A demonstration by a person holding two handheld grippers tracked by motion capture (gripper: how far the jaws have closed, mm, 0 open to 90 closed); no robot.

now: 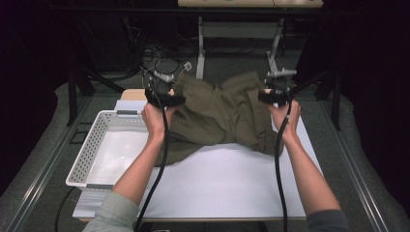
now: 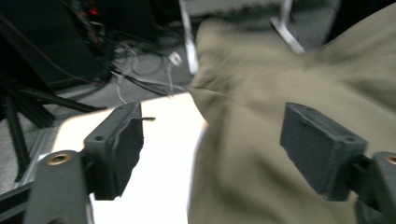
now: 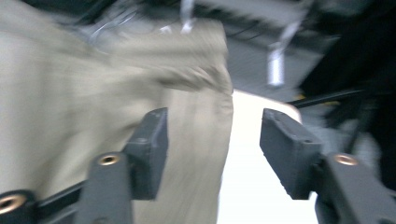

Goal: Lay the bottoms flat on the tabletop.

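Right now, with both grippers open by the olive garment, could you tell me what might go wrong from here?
1. The olive garment lies bunched at the table's far edge; it could slide off.
2. The left gripper and right gripper stand open, gripping nothing, so a regrasp may catch only a loose fold.
3. A corner lies beside the white basket; dragging could snag its rim.

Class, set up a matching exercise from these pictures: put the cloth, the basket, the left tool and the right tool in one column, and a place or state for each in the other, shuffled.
Things:
1. olive cloth
2. white basket
3. left tool
4. right tool

Places or states:
A. at the cloth's right far corner
B. on the table's left side
C. spread across the table's far half
D. at the cloth's left far corner

Pairs: 1-C, 2-B, 3-D, 4-A
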